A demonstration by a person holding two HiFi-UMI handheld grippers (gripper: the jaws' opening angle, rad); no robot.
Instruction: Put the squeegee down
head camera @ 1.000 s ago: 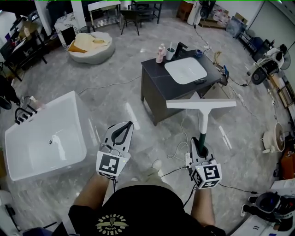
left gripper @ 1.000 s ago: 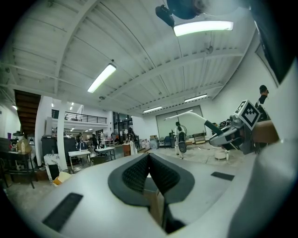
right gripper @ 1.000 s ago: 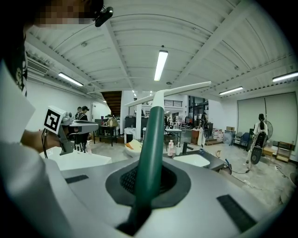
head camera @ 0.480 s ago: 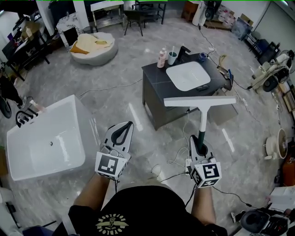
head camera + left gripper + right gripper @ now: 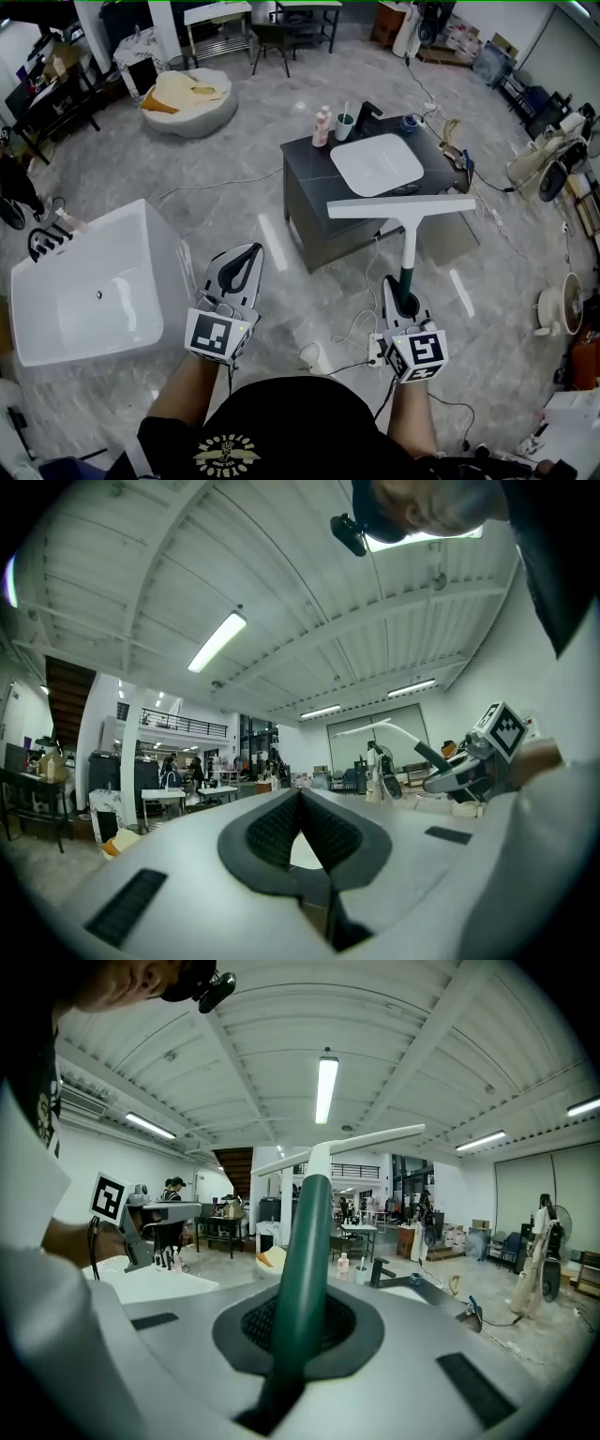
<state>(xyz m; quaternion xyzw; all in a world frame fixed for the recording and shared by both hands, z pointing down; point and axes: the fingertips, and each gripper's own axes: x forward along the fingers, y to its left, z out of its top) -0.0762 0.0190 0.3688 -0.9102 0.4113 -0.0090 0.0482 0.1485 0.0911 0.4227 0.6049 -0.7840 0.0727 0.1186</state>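
The squeegee has a long white blade [image 5: 401,207] and a dark green handle [image 5: 409,272]. My right gripper [image 5: 403,302] is shut on the handle and holds the squeegee out level, blade foremost, above the floor. In the right gripper view the green handle [image 5: 302,1260] runs up from between the jaws to the white blade [image 5: 337,1146]. My left gripper [image 5: 240,264] is shut with nothing in it, held level beside the right one. In the left gripper view its pads [image 5: 281,832] meet at the tips, and the squeegee [image 5: 394,731] shows at the right.
A dark vanity cabinet [image 5: 314,202] with a white sink [image 5: 377,164], a black tap and bottles [image 5: 323,127] stands just ahead. A white bathtub [image 5: 141,220] is at the left. Cables and a power strip [image 5: 361,328] lie on the grey floor. Fans [image 5: 553,155] and clutter line the right side.
Both grippers and the person have moved forward across the floor. The squeegee blade now overlaps the vanity's near right corner. Both grips are unchanged.
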